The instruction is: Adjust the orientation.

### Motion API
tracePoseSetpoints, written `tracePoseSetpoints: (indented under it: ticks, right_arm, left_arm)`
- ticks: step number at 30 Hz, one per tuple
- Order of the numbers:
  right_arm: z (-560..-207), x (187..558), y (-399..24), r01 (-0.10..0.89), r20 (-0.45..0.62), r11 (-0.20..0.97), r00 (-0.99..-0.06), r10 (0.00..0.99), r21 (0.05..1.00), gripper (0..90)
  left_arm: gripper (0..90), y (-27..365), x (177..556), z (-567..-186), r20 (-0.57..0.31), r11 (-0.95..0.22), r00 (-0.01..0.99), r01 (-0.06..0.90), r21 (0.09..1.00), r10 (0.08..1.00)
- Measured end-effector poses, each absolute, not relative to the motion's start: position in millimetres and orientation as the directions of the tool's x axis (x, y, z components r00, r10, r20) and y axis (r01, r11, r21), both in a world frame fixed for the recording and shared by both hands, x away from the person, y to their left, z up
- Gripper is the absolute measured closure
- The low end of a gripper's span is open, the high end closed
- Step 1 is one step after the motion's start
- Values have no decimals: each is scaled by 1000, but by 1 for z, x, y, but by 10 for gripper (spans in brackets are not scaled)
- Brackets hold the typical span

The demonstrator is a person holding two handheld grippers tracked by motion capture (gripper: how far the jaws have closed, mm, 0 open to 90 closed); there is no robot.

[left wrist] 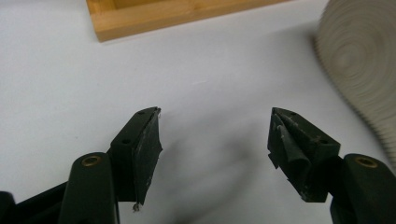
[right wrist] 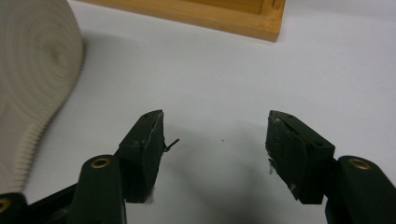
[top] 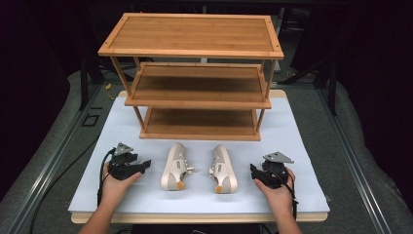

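Two beige shoes lie on their sides on the white table top, soles outward: the left shoe (top: pixel 174 167) and the right shoe (top: pixel 224 169). My left gripper (top: pixel 144 165) rests on the table to the left of the left shoe, jaws open and empty; that shoe's ribbed sole (left wrist: pixel 362 65) fills the right edge of the left gripper view. My right gripper (top: pixel 253 170) rests right of the right shoe, open and empty too; its view has the sole (right wrist: pixel 32 79) at the left. Between the open fingertips (left wrist: pixel 149 135) (right wrist: pixel 149 140) lies bare table.
A three-tier bamboo shoe rack (top: pixel 195 73) stands at the back of the table (top: pixel 302 146), its shelves bare. Its bottom frame shows in the left gripper view (left wrist: pixel 154 16) and the right gripper view (right wrist: pixel 224 18). Dark floor and metal rails surround the table.
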State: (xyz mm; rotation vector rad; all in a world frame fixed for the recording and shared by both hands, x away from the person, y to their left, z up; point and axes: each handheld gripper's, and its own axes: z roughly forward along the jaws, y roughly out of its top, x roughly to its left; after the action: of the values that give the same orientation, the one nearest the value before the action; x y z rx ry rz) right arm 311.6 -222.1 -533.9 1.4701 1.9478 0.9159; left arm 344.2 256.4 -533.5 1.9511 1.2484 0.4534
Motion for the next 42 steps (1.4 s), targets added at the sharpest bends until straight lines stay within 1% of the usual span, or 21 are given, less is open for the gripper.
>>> tracePoseSetpoints:
  ticks: [1,2,4,5,7,8,10,11,12,13,17,18,19,21,23,26,30,32,36,41,42]
  right_arm:
    - [-532,309,-221,601,-7,174,-270,963,780,374]
    - [-528,304,-219,589,6,182,-302,953,787,383]
    - [-527,302,-218,585,-9,190,-299,954,788,393]
    - [-526,301,-217,575,12,193,-334,943,795,407]
    - [-522,295,-214,549,24,197,-369,929,812,448]
    - [-520,294,-213,549,33,192,-374,927,814,463]
    - [-516,289,-210,549,8,194,-344,939,813,479]
    - [-515,288,-210,534,47,181,-385,922,826,481]
    - [-512,285,-207,544,9,181,-328,945,820,487]
    - [-511,284,-206,534,29,174,-349,937,827,493]
    - [-505,277,-202,528,34,157,-333,942,834,478]
    - [-503,271,-198,533,39,150,-327,944,833,460]
    - [-503,271,-198,533,39,150,-327,944,833,460]
    - [-501,264,-196,531,54,126,-311,949,838,459]
    - [-500,261,-197,533,86,96,-307,948,841,457]
    - [-501,258,-197,531,103,78,-303,947,844,450]
    - [-508,262,-194,526,90,96,-317,944,845,445]
    - [-509,264,-192,503,58,138,-354,933,853,441]
    - [-510,265,-190,490,36,163,-371,928,856,440]
    - [-513,268,-189,495,33,166,-368,929,853,439]
    - [-514,269,-191,493,32,167,-371,928,854,438]
  left_arm:
    - [348,256,342,-530,-107,-225,463,604,764,880]
    - [375,254,339,-525,-120,-218,473,598,771,873]
    - [381,252,338,-523,-123,-217,479,593,775,869]
    - [382,250,336,-522,-122,-217,485,585,781,866]
    - [391,247,330,-519,-119,-225,501,572,789,857]
    - [395,247,330,-519,-119,-225,501,572,789,857]
    - [405,245,325,-516,-123,-225,519,556,800,846]
    - [414,245,325,-516,-123,-225,519,556,800,846]
    - [428,244,321,-513,-117,-227,529,540,810,840]
    - [438,242,319,-511,-118,-224,534,532,817,837]
    - [452,236,312,-506,-131,-224,567,512,829,813]
    - [488,232,308,-503,-127,-226,588,490,842,799]
    - [511,232,308,-503,-127,-226,588,490,842,799]
    - [538,223,304,-497,-111,-253,613,476,842,782]
    - [551,219,301,-495,-102,-267,619,474,839,779]
    - [553,215,300,-495,-111,-270,627,481,834,771]
    - [546,208,299,-497,-114,-290,646,485,825,755]
    - [530,205,298,-498,-105,-304,655,480,823,748]
    - [523,201,299,-498,-107,-296,651,478,827,751]
    - [549,199,298,-499,-98,-310,649,484,818,755]
    - [577,199,297,-499,-97,-310,648,483,819,755]
